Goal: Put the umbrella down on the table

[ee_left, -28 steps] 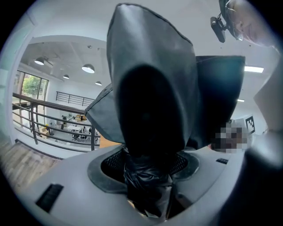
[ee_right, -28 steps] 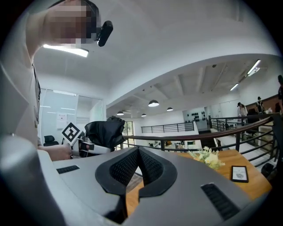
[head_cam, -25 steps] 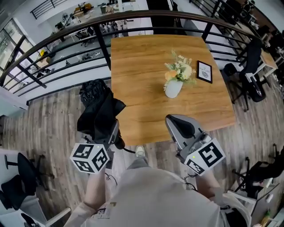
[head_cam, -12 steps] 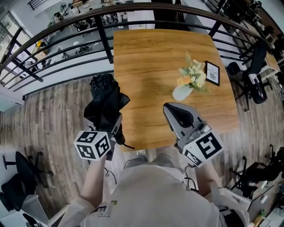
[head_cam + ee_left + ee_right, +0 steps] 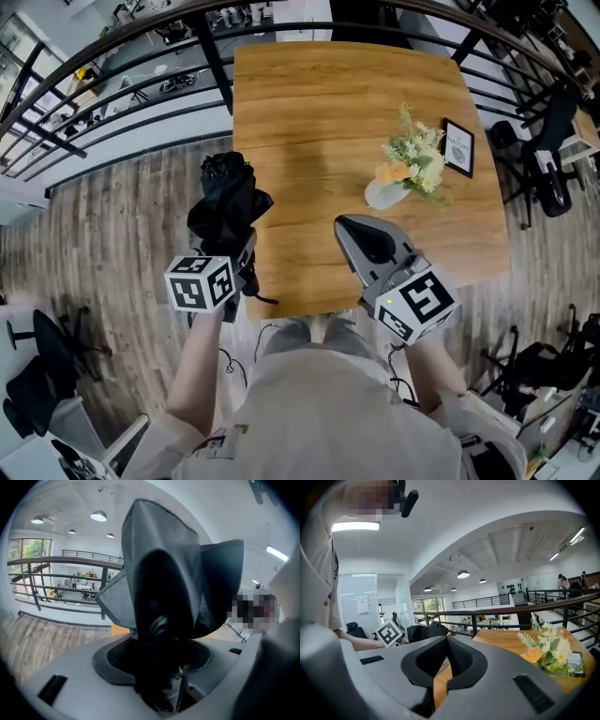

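Note:
A folded black umbrella [image 5: 229, 202] stands upright in my left gripper [image 5: 246, 251], just left of the wooden table's [image 5: 309, 122] near-left edge. In the left gripper view the umbrella [image 5: 168, 592] fills the middle, its lower end clamped between the jaws of the left gripper [image 5: 157, 670]. My right gripper [image 5: 357, 234] hovers over the table's near edge, jaws closed together with nothing between them. In the right gripper view the right gripper [image 5: 447, 660] shows its pads meeting, and the umbrella [image 5: 425, 632] appears beyond.
A white vase of flowers [image 5: 405, 173] and a small framed sign [image 5: 458, 147] stand on the table's right side. A black railing [image 5: 112, 75] runs behind and left of the table. Office chairs [image 5: 548, 159] stand at the right, wood floor [image 5: 112, 225] at the left.
My left gripper has carried the umbrella a little closer to the table's near-left edge. The view has shifted forward, and the right gripper stays shut over the near edge.

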